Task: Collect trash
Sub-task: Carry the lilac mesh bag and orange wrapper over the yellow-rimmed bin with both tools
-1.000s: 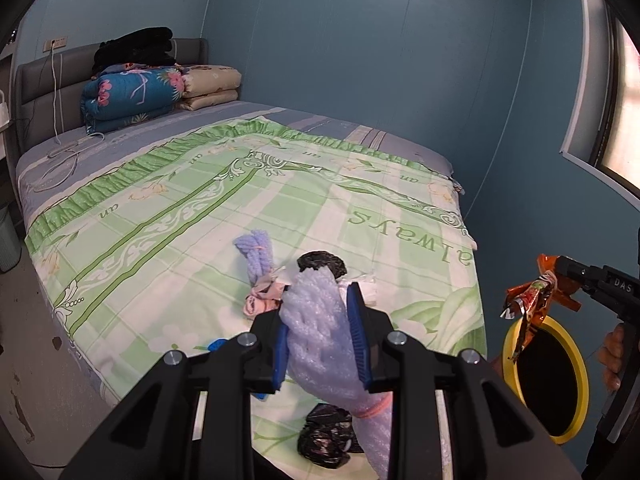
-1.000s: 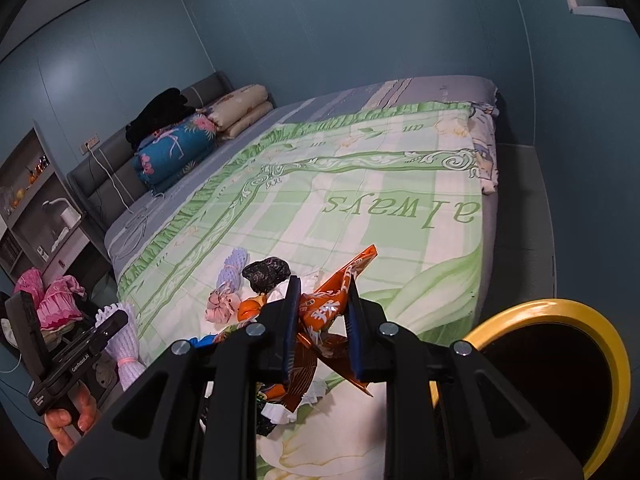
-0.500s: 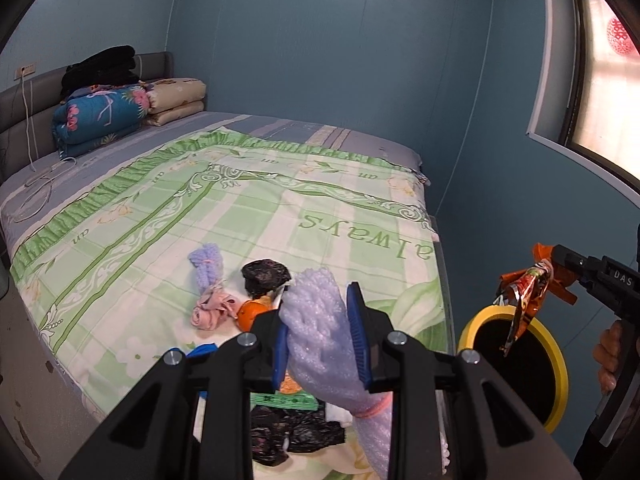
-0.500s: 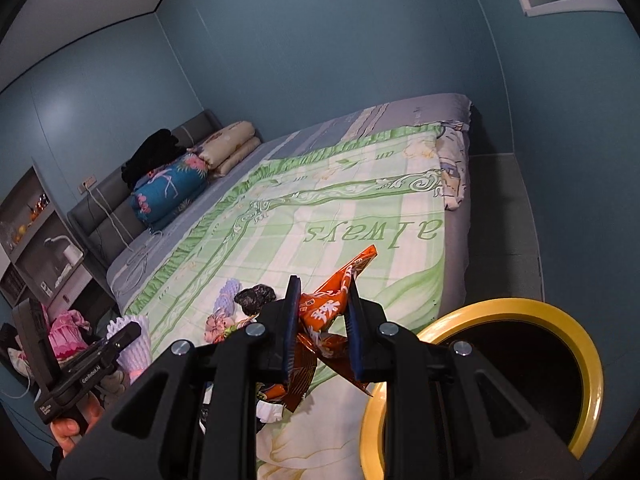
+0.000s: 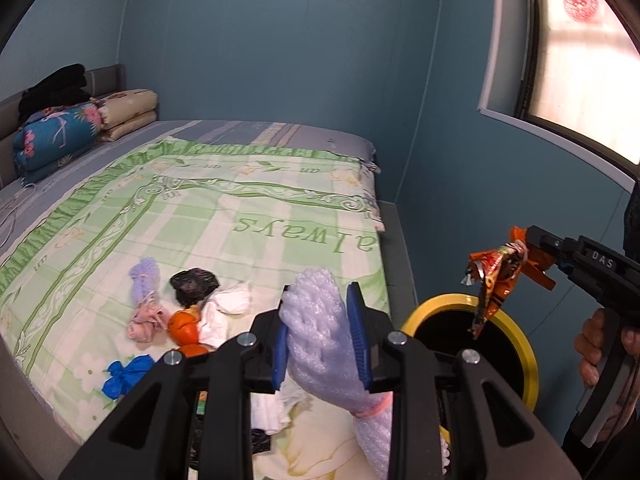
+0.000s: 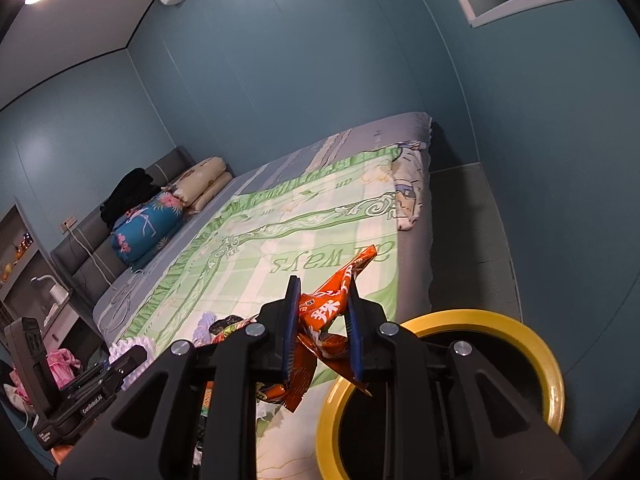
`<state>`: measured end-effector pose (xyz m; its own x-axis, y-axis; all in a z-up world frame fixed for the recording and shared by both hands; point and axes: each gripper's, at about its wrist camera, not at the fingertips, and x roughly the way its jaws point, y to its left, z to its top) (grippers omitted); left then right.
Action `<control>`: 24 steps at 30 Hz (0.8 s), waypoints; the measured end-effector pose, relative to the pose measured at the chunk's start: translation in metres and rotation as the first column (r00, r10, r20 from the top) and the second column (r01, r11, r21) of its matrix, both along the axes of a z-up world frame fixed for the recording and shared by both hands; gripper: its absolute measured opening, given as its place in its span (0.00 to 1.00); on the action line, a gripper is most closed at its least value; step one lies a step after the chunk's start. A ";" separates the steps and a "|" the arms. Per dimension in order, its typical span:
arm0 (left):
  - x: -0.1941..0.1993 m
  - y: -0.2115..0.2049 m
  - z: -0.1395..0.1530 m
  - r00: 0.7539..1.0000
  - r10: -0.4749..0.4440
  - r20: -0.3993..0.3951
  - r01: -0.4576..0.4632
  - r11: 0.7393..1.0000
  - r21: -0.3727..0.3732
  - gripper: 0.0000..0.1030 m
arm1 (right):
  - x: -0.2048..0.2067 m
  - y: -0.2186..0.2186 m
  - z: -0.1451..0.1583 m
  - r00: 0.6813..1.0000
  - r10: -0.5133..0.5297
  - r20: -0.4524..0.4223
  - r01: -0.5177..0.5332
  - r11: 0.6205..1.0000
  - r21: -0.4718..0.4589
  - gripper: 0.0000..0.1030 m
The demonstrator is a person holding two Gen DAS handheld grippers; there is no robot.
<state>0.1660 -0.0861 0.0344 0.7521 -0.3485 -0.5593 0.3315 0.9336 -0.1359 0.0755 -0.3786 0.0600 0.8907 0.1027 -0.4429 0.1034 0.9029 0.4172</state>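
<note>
Left hand-held gripper (image 5: 320, 332) — clamped on a wad of pale lilac foam wrap (image 5: 320, 332), blue pads pressing both sides; the wrap's tail hangs down below the jaws, cinched by a pink band.

Right hand-held gripper (image 6: 322, 326) — clamped on a crumpled orange snack wrapper (image 6: 332, 312), one corner sticking up past the fingertips, the rest hanging below. In the left wrist view the same wrapper dangles just above the rim of the yellow-rimmed bin (image 5: 516, 340). A hand (image 5: 600, 344) grips the handle at far right.

The bin stands on the floor at the foot corner of the bed (image 5: 240, 208), dark inside; contents cannot be made out.

Trash on the green checked quilt, near the foot end:
- black crumpled bag (image 5: 195, 284)
- white tissue wad (image 5: 224, 308), touching the black bag
- orange peel or fruit (image 5: 184, 326) — hard to tell which — just beside the tissue
- lilac foam piece (image 5: 145, 280) with a pink scrap (image 5: 144, 320) below it
- blue scrap (image 5: 126, 372) closer to the quilt's edge
- more white and black bits partly hidden behind the left gripper's fingers

Head of bed: folded blue floral bedding (image 5: 56, 140), cream pillows (image 5: 128, 114), black clothing on top. Window (image 5: 580, 52) at upper right, lit.
</note>
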 end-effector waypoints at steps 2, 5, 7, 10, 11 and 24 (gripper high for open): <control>-0.001 -0.013 -0.002 1.000 -0.024 0.002 0.024 1.000 0.012 0.24 | -0.002 -0.007 -0.001 1.000 -0.021 0.001 0.021 1.000 0.000 0.20; -0.003 -0.028 -0.005 0.998 -0.055 0.002 0.055 0.998 0.028 0.24 | -0.006 -0.018 -0.004 0.999 -0.047 -0.003 0.047 0.999 0.010 0.20; -0.003 -0.035 -0.009 0.997 -0.070 -0.008 0.071 0.997 0.019 0.24 | -0.007 -0.025 -0.008 0.998 -0.063 -0.013 0.063 0.998 0.011 0.20; 0.000 -0.044 -0.014 0.996 -0.087 -0.028 0.087 0.996 -0.005 0.24 | -0.008 -0.031 -0.012 0.997 -0.080 -0.020 0.080 0.997 0.007 0.20; 0.001 -0.048 -0.017 0.995 -0.096 -0.036 0.096 0.995 -0.016 0.25 | -0.008 -0.032 -0.013 0.996 -0.088 -0.023 0.088 0.996 0.006 0.20; 0.005 -0.100 -0.043 0.980 -0.185 -0.078 0.184 0.983 -0.017 0.25 | -0.002 -0.050 -0.036 0.981 -0.180 -0.070 0.178 0.983 -0.034 0.21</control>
<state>0.1711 -0.1861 -0.0085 0.6279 -0.4828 -0.6105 0.4861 0.8558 -0.1769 0.0733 -0.4287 0.0236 0.8587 -0.0691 -0.5077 0.2940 0.8780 0.3776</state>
